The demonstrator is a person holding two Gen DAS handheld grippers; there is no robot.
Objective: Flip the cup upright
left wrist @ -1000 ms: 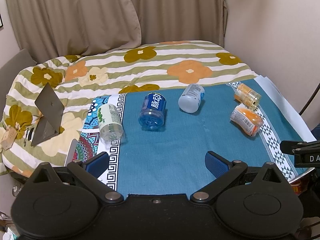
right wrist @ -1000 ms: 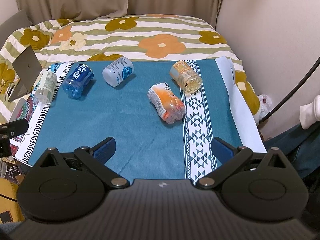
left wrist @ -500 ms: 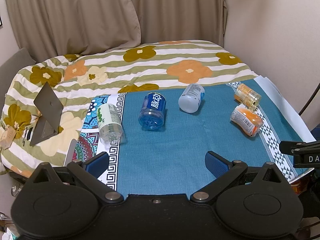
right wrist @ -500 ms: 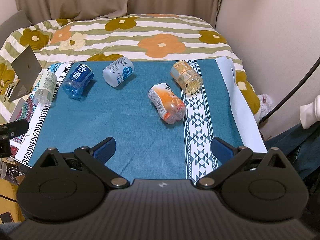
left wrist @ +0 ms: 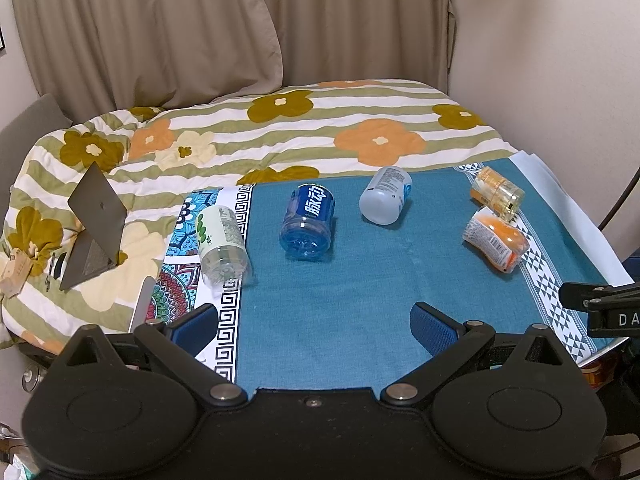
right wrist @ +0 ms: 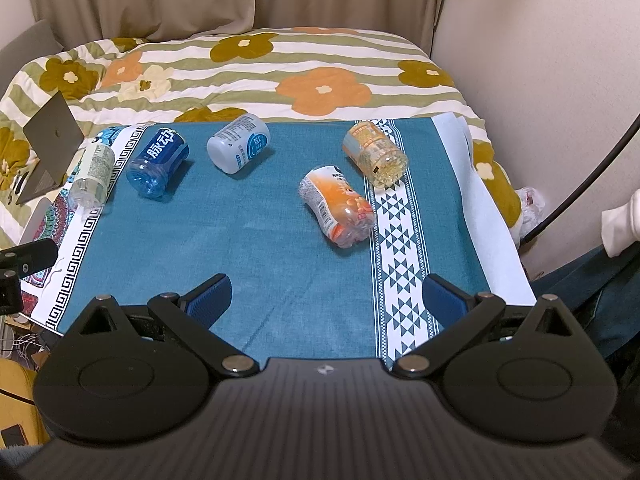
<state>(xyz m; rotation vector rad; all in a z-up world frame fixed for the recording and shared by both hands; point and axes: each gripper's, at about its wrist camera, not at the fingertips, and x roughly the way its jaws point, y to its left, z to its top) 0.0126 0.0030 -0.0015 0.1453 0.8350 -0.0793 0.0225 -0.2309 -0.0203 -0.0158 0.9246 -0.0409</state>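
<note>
Several cut-bottle cups lie on their sides on a teal cloth (left wrist: 340,292): a clear green-labelled cup (left wrist: 222,242) at the left, a blue cup (left wrist: 308,222), a pale grey cup (left wrist: 386,201), an orange cup (left wrist: 496,244) and a yellow-amber cup (left wrist: 497,195) at the right. In the right wrist view they show as green-labelled (right wrist: 91,176), blue (right wrist: 158,163), grey (right wrist: 239,149), orange (right wrist: 338,206) and amber (right wrist: 375,154). My left gripper (left wrist: 314,328) is open and empty at the cloth's near edge. My right gripper (right wrist: 326,300) is open and empty, near of the orange cup.
The cloth lies over a bed with a striped flowered quilt (left wrist: 320,128). An open grey laptop (left wrist: 94,226) stands on the quilt at the left. Curtains (left wrist: 200,28) hang behind and a wall (left wrist: 560,60) runs along the right. The other gripper's body (left wrist: 600,304) shows at the right edge.
Both views have shifted only slightly; the right gripper has eased a little back or up. No cup has moved and both grippers stay open.
</note>
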